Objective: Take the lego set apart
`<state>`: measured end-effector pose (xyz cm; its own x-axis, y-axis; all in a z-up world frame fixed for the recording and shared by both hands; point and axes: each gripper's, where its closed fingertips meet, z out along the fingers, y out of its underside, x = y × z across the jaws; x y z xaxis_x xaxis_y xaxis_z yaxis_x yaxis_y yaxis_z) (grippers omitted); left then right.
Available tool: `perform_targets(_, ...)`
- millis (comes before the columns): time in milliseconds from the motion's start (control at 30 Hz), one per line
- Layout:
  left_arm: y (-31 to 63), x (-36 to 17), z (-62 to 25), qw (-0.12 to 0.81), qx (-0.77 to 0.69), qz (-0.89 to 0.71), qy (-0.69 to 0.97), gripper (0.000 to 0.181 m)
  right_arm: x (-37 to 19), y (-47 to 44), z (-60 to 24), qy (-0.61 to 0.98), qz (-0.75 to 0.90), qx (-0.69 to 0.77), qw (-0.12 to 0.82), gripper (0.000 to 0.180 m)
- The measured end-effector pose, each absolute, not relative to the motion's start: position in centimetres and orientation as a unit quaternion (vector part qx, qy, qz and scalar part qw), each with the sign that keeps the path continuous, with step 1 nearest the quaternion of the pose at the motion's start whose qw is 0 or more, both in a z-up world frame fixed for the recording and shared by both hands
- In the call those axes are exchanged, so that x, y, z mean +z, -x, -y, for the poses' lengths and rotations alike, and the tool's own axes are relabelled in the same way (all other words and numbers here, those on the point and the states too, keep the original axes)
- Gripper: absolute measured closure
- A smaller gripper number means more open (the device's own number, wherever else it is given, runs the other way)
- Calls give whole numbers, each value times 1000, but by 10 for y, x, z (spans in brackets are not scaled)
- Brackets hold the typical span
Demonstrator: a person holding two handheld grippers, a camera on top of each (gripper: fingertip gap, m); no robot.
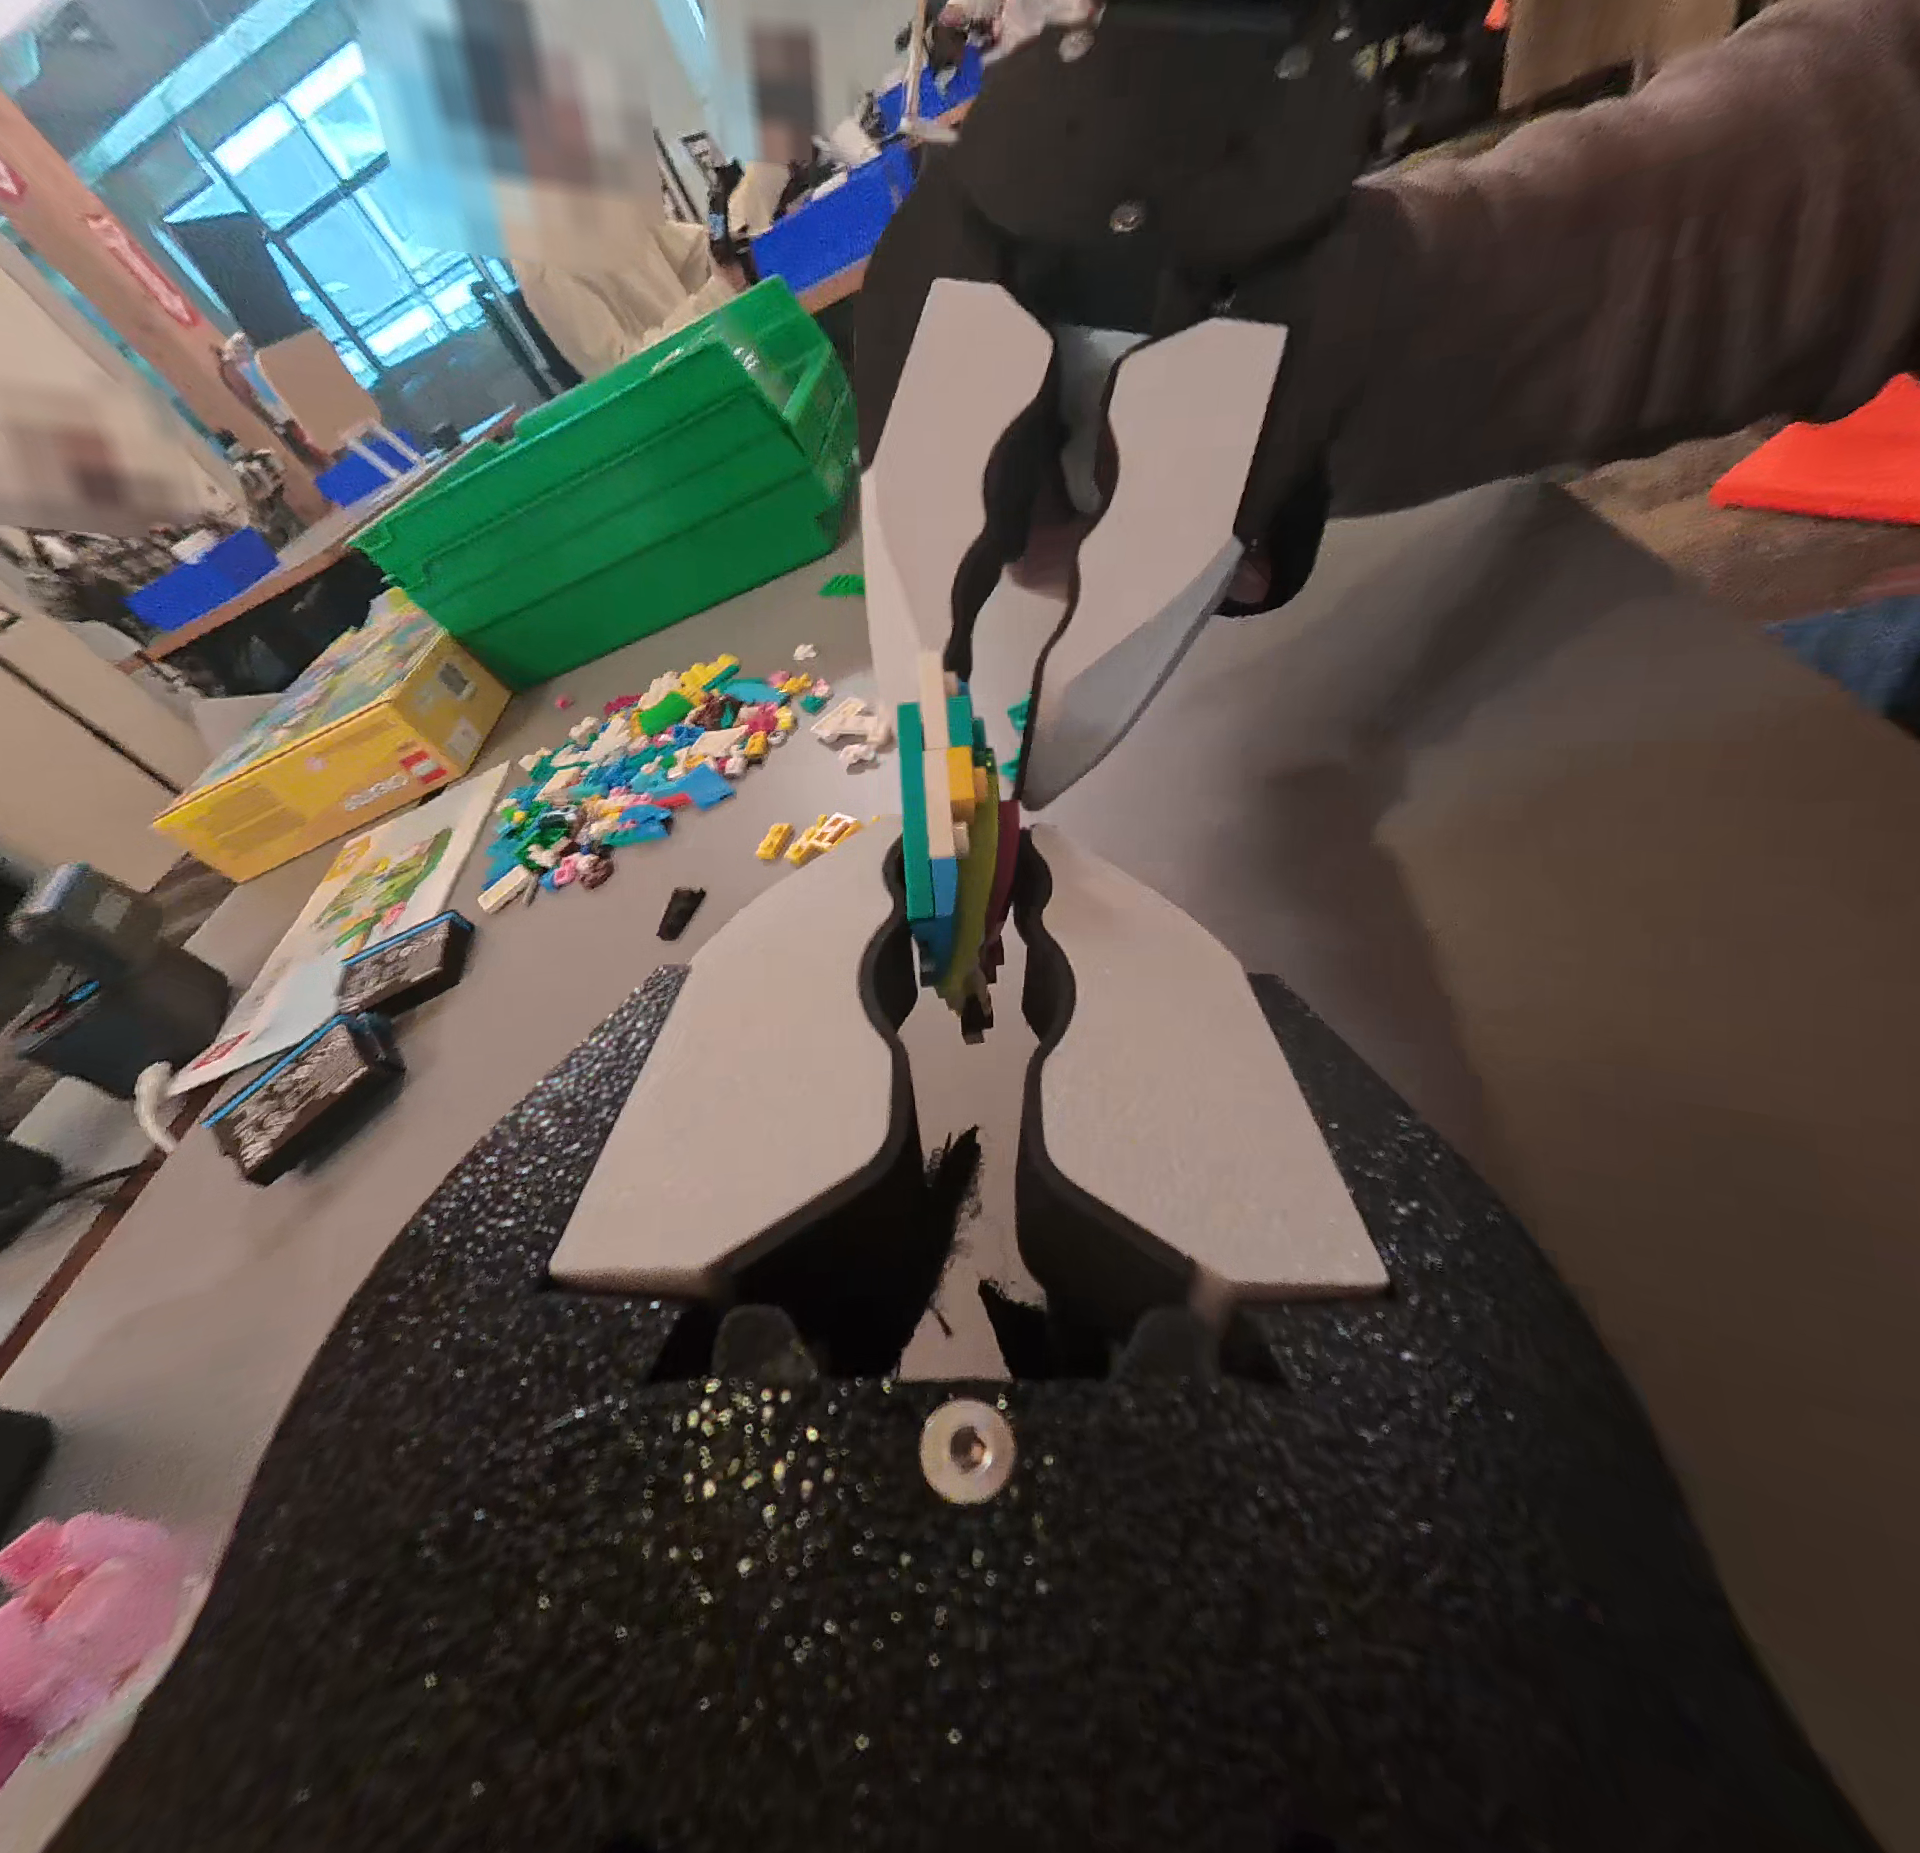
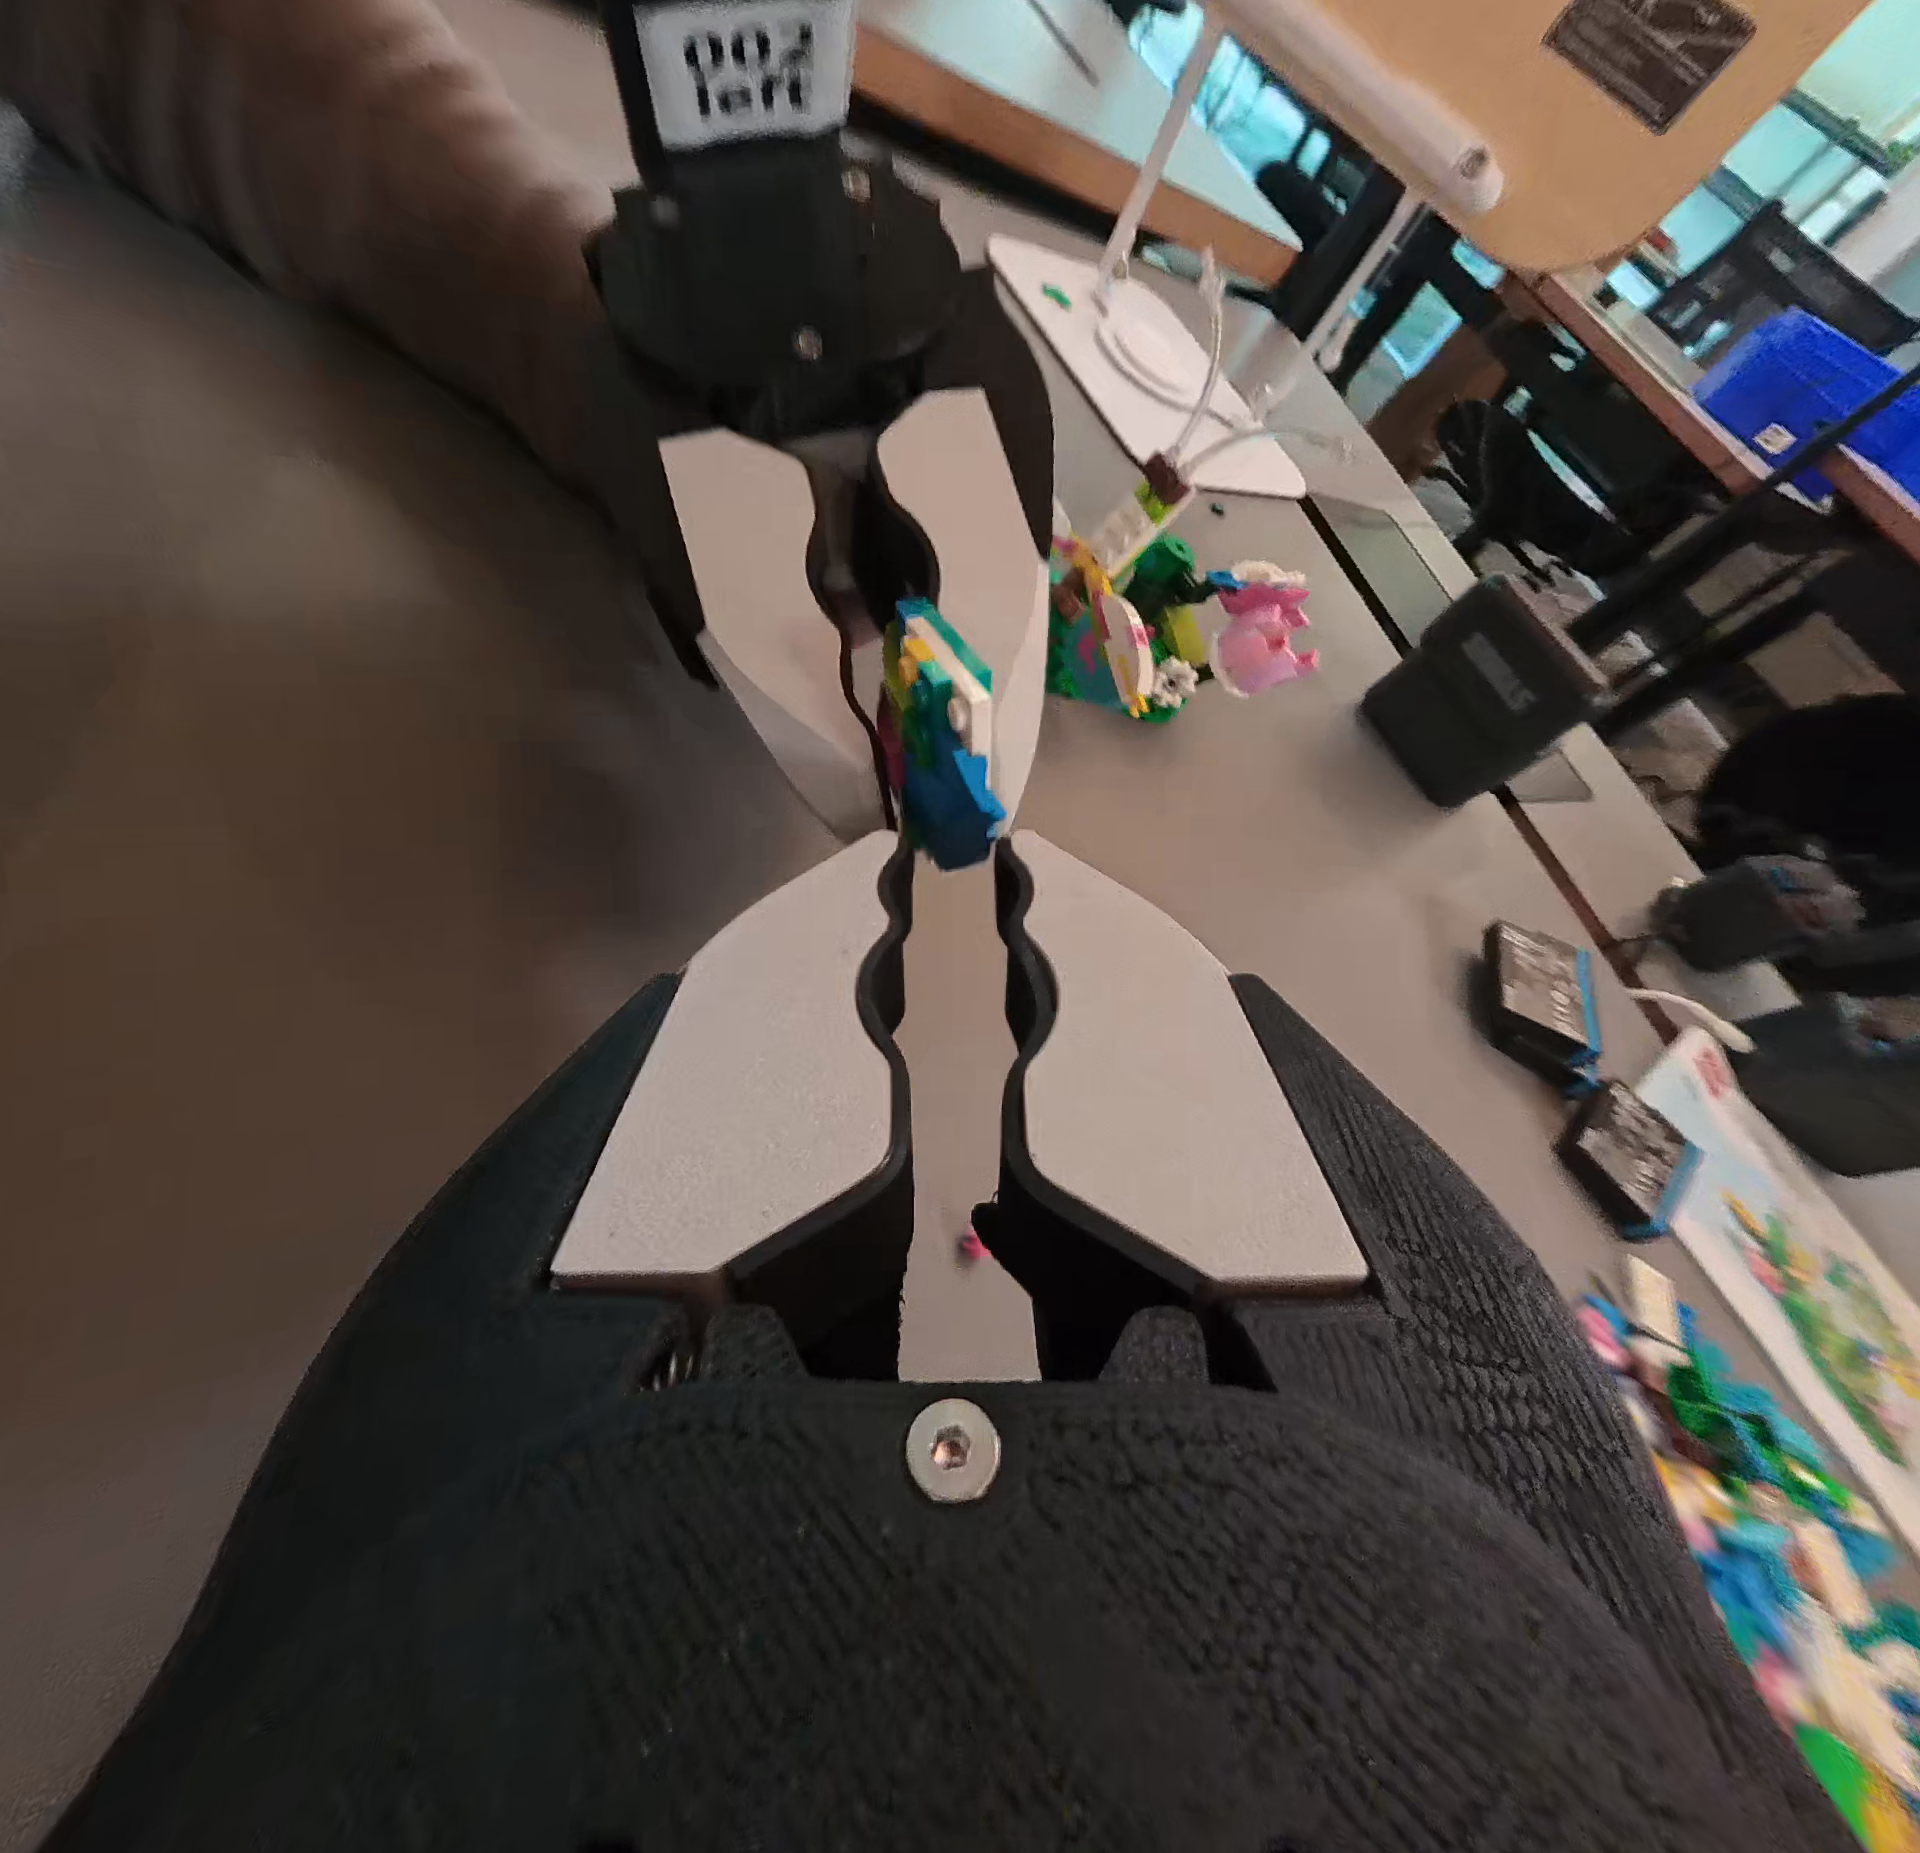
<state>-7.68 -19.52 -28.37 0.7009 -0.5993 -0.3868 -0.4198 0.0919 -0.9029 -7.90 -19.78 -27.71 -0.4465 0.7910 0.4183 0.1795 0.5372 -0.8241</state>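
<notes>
Multicolour lego piece point(image 1: 951, 847) clamped by both tools; green bins point(image 1: 623, 484) only in L view.

Teal, blue, yellow, white, lime and maroon on the model point(image 1: 948, 847), mid-frame. White fingers point(image 1: 769, 1065) with black edging, speckled black body below. Green bins point(image 1: 623, 515) upper left; yellow box point(image 1: 343, 743) at left. Pink figure point(image 2: 1262, 634) upper right.

Lettered white tags sit on both tools: the right tool point(image 1: 997, 723) and the left tool point(image 2: 940, 754). Printed yellow box point(image 1: 343, 738) lies left of the tool; dark wall plaque point(image 2: 1647, 32) upper right.
</notes>
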Motion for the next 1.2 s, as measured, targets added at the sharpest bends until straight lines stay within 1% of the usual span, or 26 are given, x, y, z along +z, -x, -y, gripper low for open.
perform_targets(100,72,-282,199,634,-112,-379,665,164,-272,79,205,321,749,430,389,163)
perform_targets(167,72,-282,200,632,-130,-376,665,164,-270,81,208,323,741,462,364,170)
perform_targets(267,79,-279,196,636,-133,-353,673,165,-267,87,205,329,736,473,355,170)
perform_targets(600,111,-283,182,646,-107,-236,719,163,-270,118,190,324,753,387,423,168)
perform_targets(800,107,-283,183,647,-96,-218,724,163,-270,112,191,306,743,374,462,168)
perform_targets(833,108,-283,183,649,-98,-211,724,163,-269,113,190,303,738,370,475,168)
perform_targets(867,114,-281,180,652,-99,-187,728,165,-266,113,190,297,731,368,492,174)
perform_targets(933,115,-275,179,651,-184,-142,722,165,-261,115,189,274,723,334,540,174)
perform_targets(1000,117,-270,180,656,-225,-125,709,165,-256,115,190,259,712,322,567,174)
perform_targets(1133,114,-267,181,658,-251,-115,700,165,-251,111,188,299,696,406,512,174)
perform_targets(1200,118,-266,180,659,-261,-100,698,165,-248,109,181,309,688,419,506,174)
